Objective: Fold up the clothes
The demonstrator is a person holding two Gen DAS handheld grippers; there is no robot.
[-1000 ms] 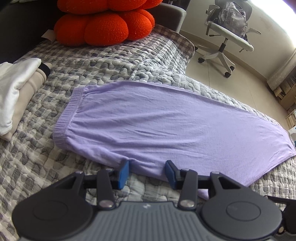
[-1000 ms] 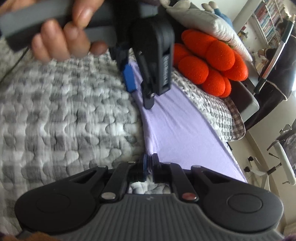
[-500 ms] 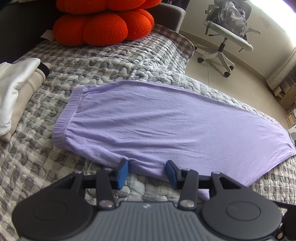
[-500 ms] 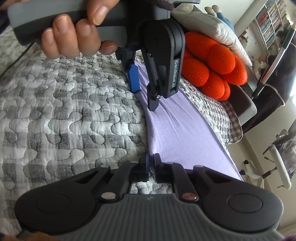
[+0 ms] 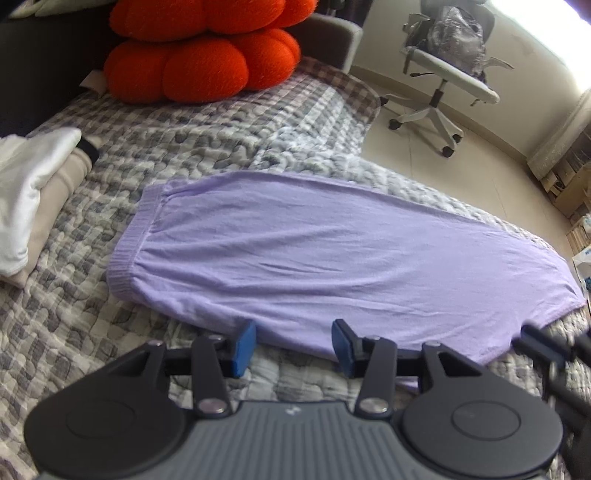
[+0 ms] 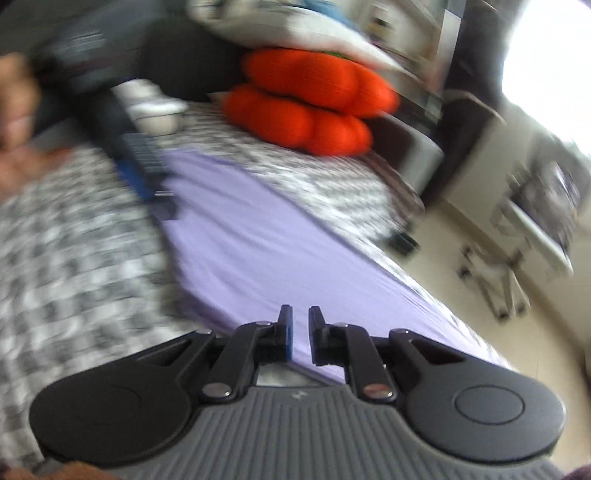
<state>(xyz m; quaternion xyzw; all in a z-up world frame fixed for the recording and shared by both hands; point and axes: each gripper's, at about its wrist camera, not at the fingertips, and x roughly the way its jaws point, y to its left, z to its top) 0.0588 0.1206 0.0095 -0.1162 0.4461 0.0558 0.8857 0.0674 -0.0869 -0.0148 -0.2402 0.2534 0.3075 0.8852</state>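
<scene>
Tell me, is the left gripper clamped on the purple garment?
No, the left gripper stands open at the purple garment's near edge.

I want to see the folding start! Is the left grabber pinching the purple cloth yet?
Apart. In the left wrist view the left gripper is wide open, with only the purple cloth's near edge between its blue pads, nothing pinched.

Bed covered with a grey-and-white quilted blanket (image 5: 303, 122). Orange lobed plush cushion (image 5: 199, 55) rests at the head end, against a dark backing. White office chair (image 5: 447, 70) on castors stands on the pale floor (image 5: 491, 173) beyond the bed, a dark bag (image 5: 458, 29) on its seat. Shelving with books (image 5: 576, 177) occupies the far right edge. Right wrist view is motion-blurred; a pale pillow (image 6: 295, 29) lies atop the cushion.
</scene>
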